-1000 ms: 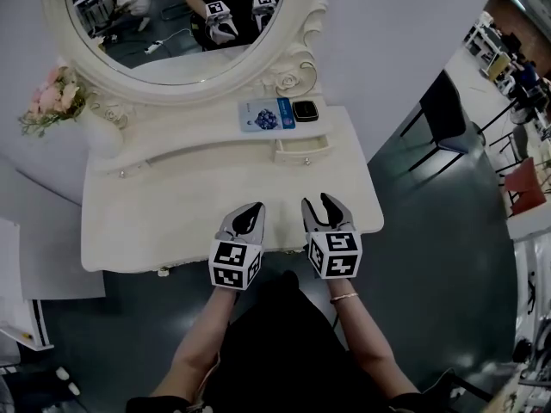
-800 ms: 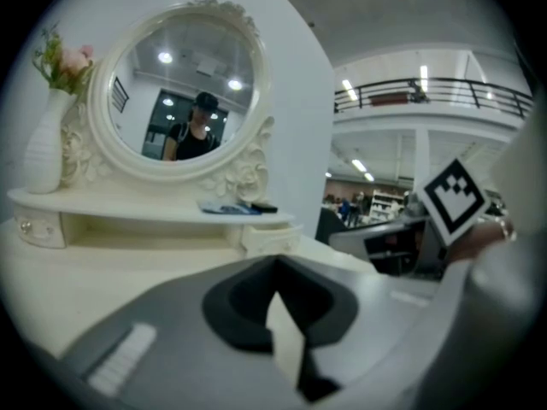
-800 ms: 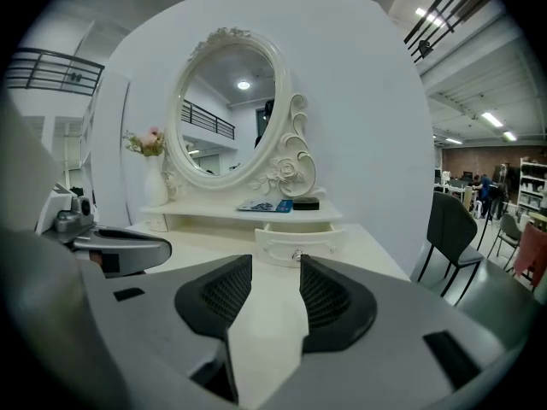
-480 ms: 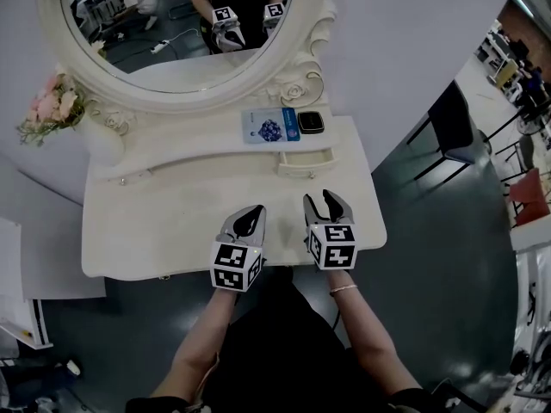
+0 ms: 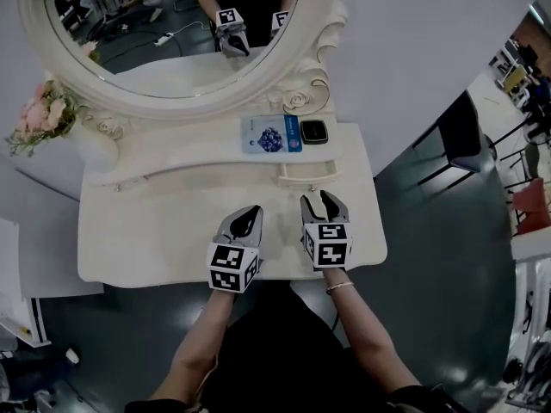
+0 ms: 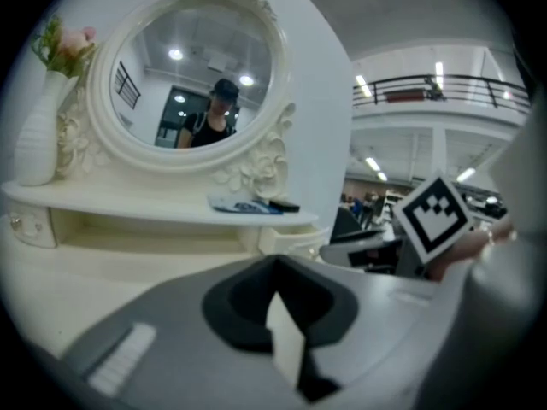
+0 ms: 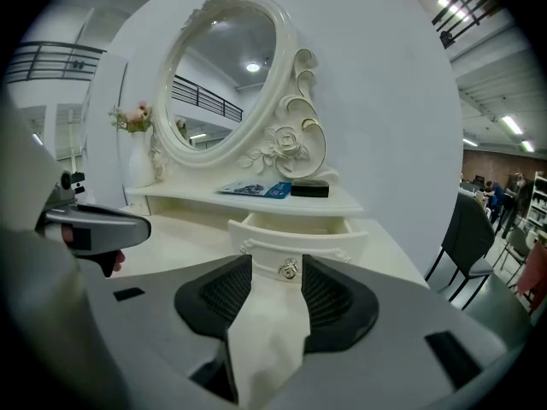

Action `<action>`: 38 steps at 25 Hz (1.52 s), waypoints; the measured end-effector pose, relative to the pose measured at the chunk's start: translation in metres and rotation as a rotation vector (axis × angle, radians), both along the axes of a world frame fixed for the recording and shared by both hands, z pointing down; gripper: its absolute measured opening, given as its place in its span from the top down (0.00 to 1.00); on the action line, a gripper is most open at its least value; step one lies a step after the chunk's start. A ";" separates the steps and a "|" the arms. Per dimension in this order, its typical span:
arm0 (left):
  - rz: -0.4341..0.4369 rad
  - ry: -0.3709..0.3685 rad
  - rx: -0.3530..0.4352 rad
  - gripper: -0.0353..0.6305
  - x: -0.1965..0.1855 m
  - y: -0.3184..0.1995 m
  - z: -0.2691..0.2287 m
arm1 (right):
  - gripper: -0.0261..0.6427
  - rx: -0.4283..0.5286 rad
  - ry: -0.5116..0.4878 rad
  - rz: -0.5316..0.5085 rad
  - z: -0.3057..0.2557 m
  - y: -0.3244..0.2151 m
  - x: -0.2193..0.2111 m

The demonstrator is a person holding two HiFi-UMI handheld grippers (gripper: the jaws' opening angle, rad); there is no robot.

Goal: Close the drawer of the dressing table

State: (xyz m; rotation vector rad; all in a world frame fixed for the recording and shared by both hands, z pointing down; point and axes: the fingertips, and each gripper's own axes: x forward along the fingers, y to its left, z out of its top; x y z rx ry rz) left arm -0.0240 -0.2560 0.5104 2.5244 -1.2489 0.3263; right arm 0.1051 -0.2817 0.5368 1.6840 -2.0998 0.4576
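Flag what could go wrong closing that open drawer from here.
1. The right gripper is open, its fingers framing the knob; a push may slide past it or load the drawer off-centre and jam it.
2. The black case and blue packet lie on the shelf just above; a high approach might knock them.

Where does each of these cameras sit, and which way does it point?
Head view: on the person's head, facing steeply down at the dressing table; forearms, left gripper and right gripper show.
Left gripper view: on the left gripper, facing the mirror; own jaws, right gripper's marker cube show.
Right gripper view: on the right gripper, facing the open drawer; own jaws, left gripper show.
Shared: all three show the mirror.
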 end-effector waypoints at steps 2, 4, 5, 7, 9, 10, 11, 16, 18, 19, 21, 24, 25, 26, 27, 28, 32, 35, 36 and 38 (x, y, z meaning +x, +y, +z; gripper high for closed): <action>-0.006 0.000 -0.003 0.94 0.001 -0.006 0.002 | 0.73 -0.012 0.003 0.000 0.004 -0.007 0.003; -0.010 0.000 -0.010 0.94 0.002 -0.011 0.003 | 0.73 -0.023 0.004 0.000 0.008 -0.013 0.004; -0.012 -0.001 -0.014 0.94 0.002 -0.012 0.005 | 0.73 -0.028 0.005 -0.001 0.010 -0.015 0.004; -0.015 -0.002 -0.021 0.94 0.003 -0.015 0.007 | 0.73 -0.039 0.009 -0.003 0.014 -0.018 0.004; -0.017 -0.002 -0.025 0.94 0.003 -0.018 0.009 | 0.73 -0.050 0.017 0.002 0.017 -0.021 0.005; -0.020 -0.002 -0.028 0.94 0.004 -0.019 0.010 | 0.73 -0.055 0.020 0.006 0.018 -0.022 0.006; -0.022 -0.002 -0.030 0.94 0.004 -0.021 0.010 | 0.73 -0.057 0.021 0.007 0.018 -0.024 0.006; -0.034 -0.002 -0.041 0.94 0.004 -0.025 0.014 | 0.73 -0.062 0.025 0.008 0.022 -0.028 0.006; -0.037 -0.001 -0.041 0.94 0.005 -0.027 0.015 | 0.73 -0.060 0.020 0.012 0.022 -0.029 0.007; -0.039 -0.001 -0.041 0.94 0.005 -0.028 0.015 | 0.73 -0.061 0.018 0.013 0.021 -0.030 0.008; -0.043 0.001 -0.039 0.94 0.006 -0.030 0.015 | 0.73 -0.063 0.016 0.013 0.022 -0.032 0.010; -0.047 0.001 -0.037 0.94 0.007 -0.033 0.016 | 0.73 -0.061 0.015 0.011 0.023 -0.033 0.009; -0.048 0.002 -0.036 0.94 0.007 -0.034 0.015 | 0.73 -0.060 0.014 0.010 0.023 -0.034 0.008; -0.049 0.002 -0.036 0.94 0.008 -0.034 0.015 | 0.73 -0.060 0.013 0.009 0.023 -0.036 0.008; -0.049 0.003 -0.036 0.94 0.009 -0.035 0.015 | 0.73 -0.062 0.012 0.009 0.023 -0.037 0.008; -0.048 0.004 -0.036 0.94 0.010 -0.035 0.015 | 0.73 -0.065 0.009 0.010 0.023 -0.038 0.008; -0.049 0.006 -0.037 0.94 0.011 -0.036 0.014 | 0.73 -0.070 0.008 0.010 0.023 -0.042 0.008; -0.054 0.007 -0.038 0.94 0.010 -0.036 0.015 | 0.73 -0.071 0.011 0.009 0.023 -0.046 0.008; -0.056 0.006 -0.039 0.94 0.009 -0.036 0.015 | 0.73 -0.071 0.012 0.008 0.023 -0.047 0.008; -0.058 0.004 -0.042 0.94 0.008 -0.036 0.016 | 0.73 -0.072 0.015 0.005 0.023 -0.050 0.007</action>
